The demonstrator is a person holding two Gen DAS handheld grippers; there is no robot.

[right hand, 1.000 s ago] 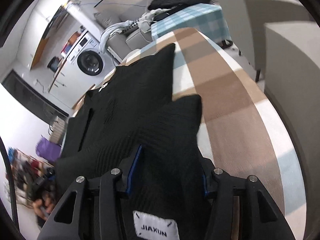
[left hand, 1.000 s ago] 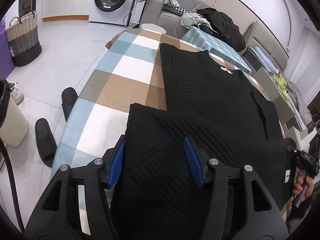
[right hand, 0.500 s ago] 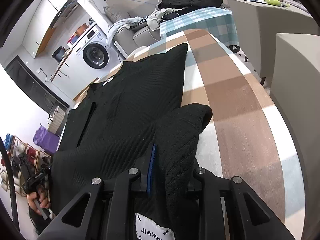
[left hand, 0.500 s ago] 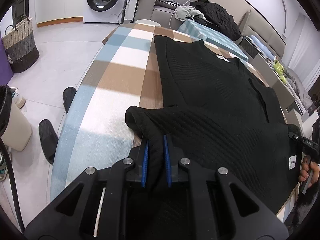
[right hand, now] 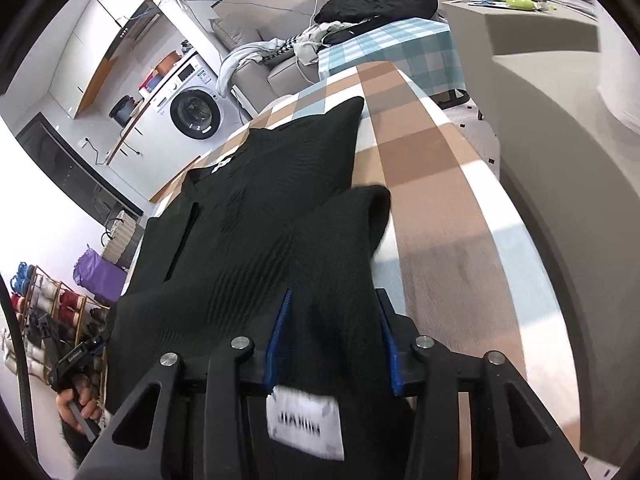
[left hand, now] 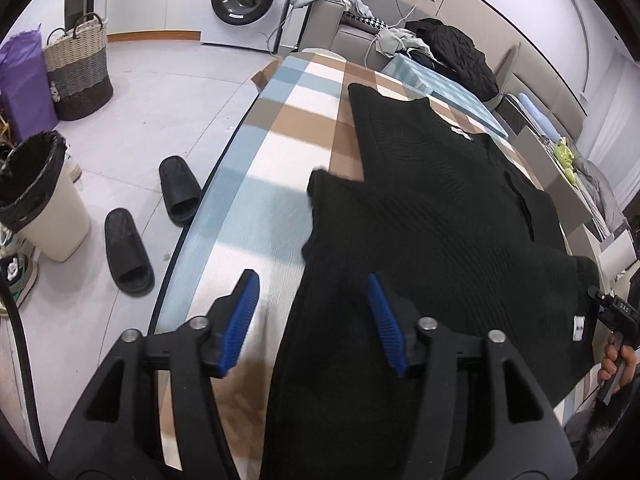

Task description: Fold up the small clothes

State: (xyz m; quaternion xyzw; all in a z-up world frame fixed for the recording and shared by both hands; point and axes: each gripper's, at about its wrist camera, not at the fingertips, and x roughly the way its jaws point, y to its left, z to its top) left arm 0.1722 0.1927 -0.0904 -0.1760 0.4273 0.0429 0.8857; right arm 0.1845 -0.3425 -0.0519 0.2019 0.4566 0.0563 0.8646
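Lying flat on checked tablecloth [left hand: 280,128], black ribbed knit top [left hand: 440,208], hem folded up

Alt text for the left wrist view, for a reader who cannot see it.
The left gripper hangs open over the edge of a black knit sweater lying on a checked tablecloth. Two black slippers and a bin stand on the floor.
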